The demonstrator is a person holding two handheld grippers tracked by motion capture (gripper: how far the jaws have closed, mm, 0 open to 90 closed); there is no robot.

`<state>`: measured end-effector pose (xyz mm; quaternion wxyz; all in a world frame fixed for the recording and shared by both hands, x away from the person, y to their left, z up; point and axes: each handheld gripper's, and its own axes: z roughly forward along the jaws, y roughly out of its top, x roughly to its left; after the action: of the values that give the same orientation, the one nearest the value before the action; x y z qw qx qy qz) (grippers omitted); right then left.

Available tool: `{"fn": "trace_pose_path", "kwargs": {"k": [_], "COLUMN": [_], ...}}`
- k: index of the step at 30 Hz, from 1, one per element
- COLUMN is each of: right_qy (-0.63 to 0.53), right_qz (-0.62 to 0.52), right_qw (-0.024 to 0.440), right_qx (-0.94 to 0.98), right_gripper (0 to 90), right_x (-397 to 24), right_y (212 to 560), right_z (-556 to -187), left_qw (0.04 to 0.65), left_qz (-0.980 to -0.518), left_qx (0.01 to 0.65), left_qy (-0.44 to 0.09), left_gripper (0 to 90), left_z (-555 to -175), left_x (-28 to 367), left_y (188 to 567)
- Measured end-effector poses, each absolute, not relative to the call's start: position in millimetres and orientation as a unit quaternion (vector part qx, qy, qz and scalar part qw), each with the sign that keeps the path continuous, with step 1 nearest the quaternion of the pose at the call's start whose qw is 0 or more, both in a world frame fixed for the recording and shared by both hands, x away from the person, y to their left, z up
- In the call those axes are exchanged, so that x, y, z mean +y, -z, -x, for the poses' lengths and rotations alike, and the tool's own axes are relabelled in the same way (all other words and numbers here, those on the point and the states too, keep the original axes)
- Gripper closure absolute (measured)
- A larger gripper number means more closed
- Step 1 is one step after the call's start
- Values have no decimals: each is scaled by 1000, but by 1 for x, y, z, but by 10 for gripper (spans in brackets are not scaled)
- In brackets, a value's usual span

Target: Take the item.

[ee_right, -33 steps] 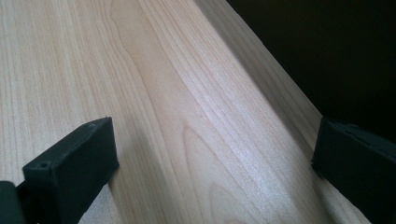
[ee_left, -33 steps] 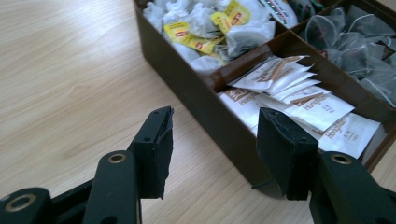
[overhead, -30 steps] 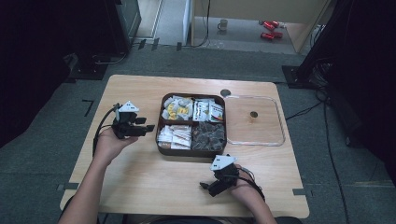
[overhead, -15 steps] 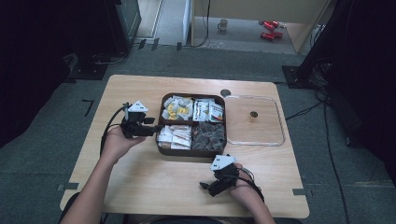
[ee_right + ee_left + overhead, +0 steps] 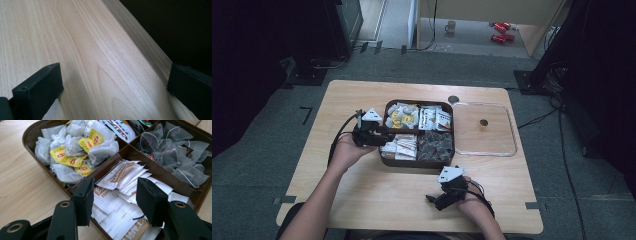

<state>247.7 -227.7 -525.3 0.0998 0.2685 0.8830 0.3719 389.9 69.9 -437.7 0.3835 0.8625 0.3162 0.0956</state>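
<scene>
Fingers [image 5: 85,200] of the left gripper [image 5: 377,135] stood apart over the near left compartment of the brown tray [image 5: 384,159], with the white sachets [image 5: 120,195] lying below and between them; nothing was clamped, and no pad pressed on a sachet. That gripper hung at the tray's left edge, its grey plate uppermost and its cable looping away from the tray across the worktop [image 5: 362,200]. Beyond the sachets, in the tray's far left compartment, lay white tea bags with yellow tags [image 5: 75,152]. Printed packets [image 5: 434,119] filled the tray's far right compartment. Clear mesh pyramid bags [image 5: 172,155] of dark tea filled its near right one. The left hand [image 5: 343,152] held its gripper from the tray's near left side, the forearm running back toward the worktop's near edge. Fingers [image 5: 40,87] of the right gripper [image 5: 438,200] were also spread wide, with bare wood between them and nothing held. This gripper rested low on the worktop, nearer the person than the tray and well apart from it, gripped by the right hand [image 5: 474,200]. A clear square lid [image 5: 507,145] lay flat just beside the tray's right edge.
</scene>
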Motion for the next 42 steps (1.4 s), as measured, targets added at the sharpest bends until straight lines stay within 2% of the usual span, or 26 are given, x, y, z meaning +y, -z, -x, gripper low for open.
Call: {"fn": "trace_pose_path", "kwargs": {"k": [10, 17, 22, 34, 42], "right_qy": [-372, -372, -372, -372, -372], "right_qz": [-272, -272, -272, -272, -272], "right_qw": [102, 102, 102, 102, 102], "right_qx": [882, 882, 882, 882, 882], "right_gripper": [0, 0, 0, 0, 0], "right_x": [-228, -228, -228, -228, -228], "right_y": [525, 525, 525, 525, 525], "right_z": [-247, -247, -247, -247, -247], "left_qw": [374, 370, 362, 344, 344], "left_qz": [-871, -875, -881, -894, -895], "left_qx": [307, 304, 298, 276, 271], "left_qy": [-87, -74, -67, -78, -82], "left_gripper": [517, 651, 695, 741, 738], "left_z": [-398, -404, -409, -418, -419], "left_x": [57, 51, 48, 32, 30], "left_y": [446, 451, 455, 466, 469]}}
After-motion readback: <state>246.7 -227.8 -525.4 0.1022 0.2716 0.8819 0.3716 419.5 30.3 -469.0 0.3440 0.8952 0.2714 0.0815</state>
